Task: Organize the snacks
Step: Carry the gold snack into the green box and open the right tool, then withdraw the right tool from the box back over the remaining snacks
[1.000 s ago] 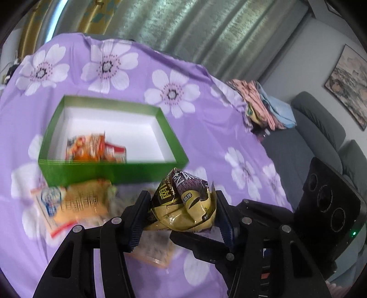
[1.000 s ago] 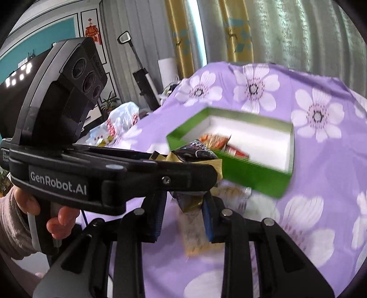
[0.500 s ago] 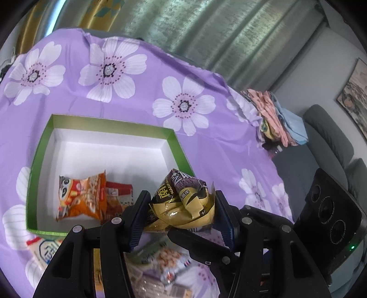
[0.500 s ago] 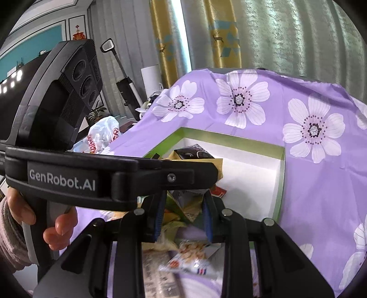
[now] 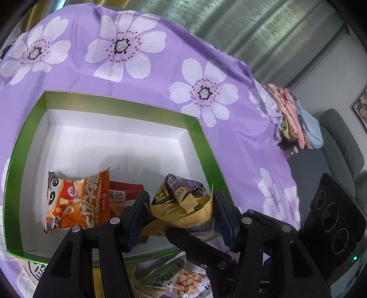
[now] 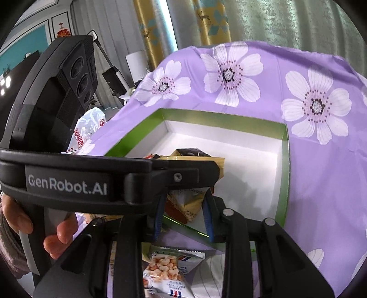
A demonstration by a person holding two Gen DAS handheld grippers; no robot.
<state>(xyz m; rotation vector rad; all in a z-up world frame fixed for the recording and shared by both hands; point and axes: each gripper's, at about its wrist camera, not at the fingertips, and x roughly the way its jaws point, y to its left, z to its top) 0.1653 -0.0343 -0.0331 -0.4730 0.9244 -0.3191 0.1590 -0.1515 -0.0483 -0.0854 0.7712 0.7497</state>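
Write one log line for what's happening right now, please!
left tool: shut on gold-purple snack packet | position: over green box | right tool: beside, seemingly empty | box holds: orange snack bag

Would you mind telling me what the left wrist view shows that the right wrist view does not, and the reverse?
Only the left wrist view shows the orange snack bag lying in the box, and a grey sofa. Only the right wrist view shows the person's hand and the yellow curtains. Both show the green box, the gold snack packet and the peanut packet.

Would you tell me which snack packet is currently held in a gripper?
The crumpled gold-and-purple packet, clamped by the left gripper above the green box; the orange packet lies inside.
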